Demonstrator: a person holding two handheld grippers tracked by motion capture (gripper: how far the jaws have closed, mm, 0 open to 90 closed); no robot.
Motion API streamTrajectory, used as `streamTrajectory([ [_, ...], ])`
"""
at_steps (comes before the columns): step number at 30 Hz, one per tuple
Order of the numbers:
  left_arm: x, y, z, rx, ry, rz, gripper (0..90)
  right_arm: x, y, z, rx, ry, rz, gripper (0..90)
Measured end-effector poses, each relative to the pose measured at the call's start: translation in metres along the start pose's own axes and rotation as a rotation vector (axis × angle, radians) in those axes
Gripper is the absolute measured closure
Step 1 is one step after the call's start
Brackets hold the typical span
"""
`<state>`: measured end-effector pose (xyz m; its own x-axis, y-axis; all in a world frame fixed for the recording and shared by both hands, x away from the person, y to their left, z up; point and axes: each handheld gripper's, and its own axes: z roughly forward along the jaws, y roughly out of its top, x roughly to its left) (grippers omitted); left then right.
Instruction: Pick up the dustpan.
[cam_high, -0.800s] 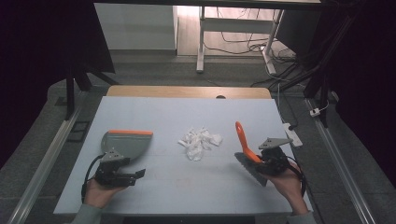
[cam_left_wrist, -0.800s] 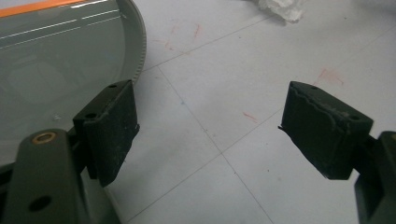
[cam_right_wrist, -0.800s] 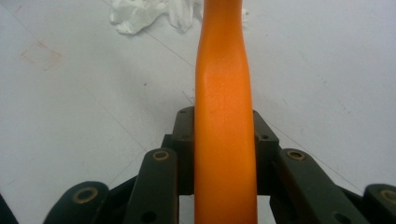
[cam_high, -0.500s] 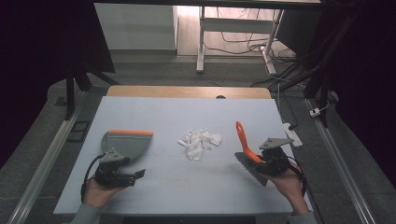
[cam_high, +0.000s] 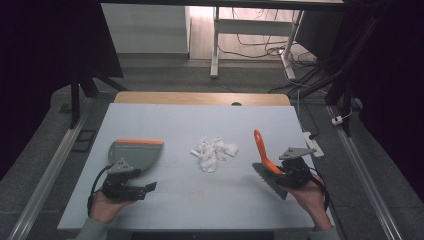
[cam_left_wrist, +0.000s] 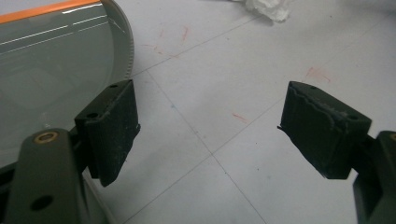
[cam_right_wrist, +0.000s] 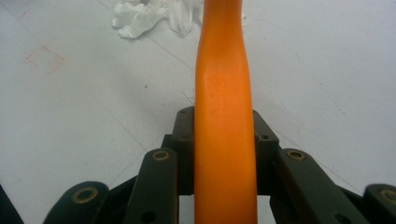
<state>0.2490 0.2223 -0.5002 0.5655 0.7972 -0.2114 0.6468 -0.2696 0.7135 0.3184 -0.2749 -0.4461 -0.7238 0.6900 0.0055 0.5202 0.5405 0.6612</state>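
Right gripper (cam_high: 287, 172), lower right of the high view: jaws clamped on the orange handle (cam_right_wrist: 224, 116) of a small brush (cam_high: 265, 165). In the right gripper view the handle runs straight up the middle of the frame between the two black jaws, pads pressed against both its sides. In the high view the handle tilts up toward the upper left, and the grey bristle head sits low, at the table (cam_high: 165, 120) surface just left of the hand.

Left gripper (cam_high: 131, 187), lower left of the high view: jaws apart, nothing between them. The left gripper view shows bare table in the gap, with faint red marks on the surface.

Grey dustpan (cam_high: 132, 152) with orange rim lies flat on the table just above the left gripper. In the left gripper view its curved edge fills the upper left, right beside the left-hand jaw; contact not clear.

Crumpled white paper scraps (cam_high: 214, 151) sit mid-table, between dustpan and brush, apart from both. They show at the top edge in both gripper views.

Past the table's far edge: floor, a white stand leg and loose cables.
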Motion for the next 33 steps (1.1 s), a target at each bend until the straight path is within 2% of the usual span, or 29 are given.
streamTrajectory([
  [6, -0.004, 0.005, -0.002, 0.006, -0.009, 0.014, 20.7, 0.001, 0.001, 0.001, 0.004, 0.006, -0.009, 70.5],
  [18, -0.011, 0.016, -0.008, 0.016, 0.01, 0.025, 21.1, 0.002, 0.001, 0.001, 0.009, -0.007, -0.011, 70.5],
  [28, -0.014, 0.024, -0.019, 0.032, 0.041, 0.004, 20.6, 0.002, 0.001, 0.0, 0.006, -0.006, -0.016, 70.5],
  [33, -0.006, 0.025, -0.026, 0.043, 0.071, -0.044, 20.7, 0.002, 0.002, 0.0, 0.002, -0.007, -0.014, 70.5],
])
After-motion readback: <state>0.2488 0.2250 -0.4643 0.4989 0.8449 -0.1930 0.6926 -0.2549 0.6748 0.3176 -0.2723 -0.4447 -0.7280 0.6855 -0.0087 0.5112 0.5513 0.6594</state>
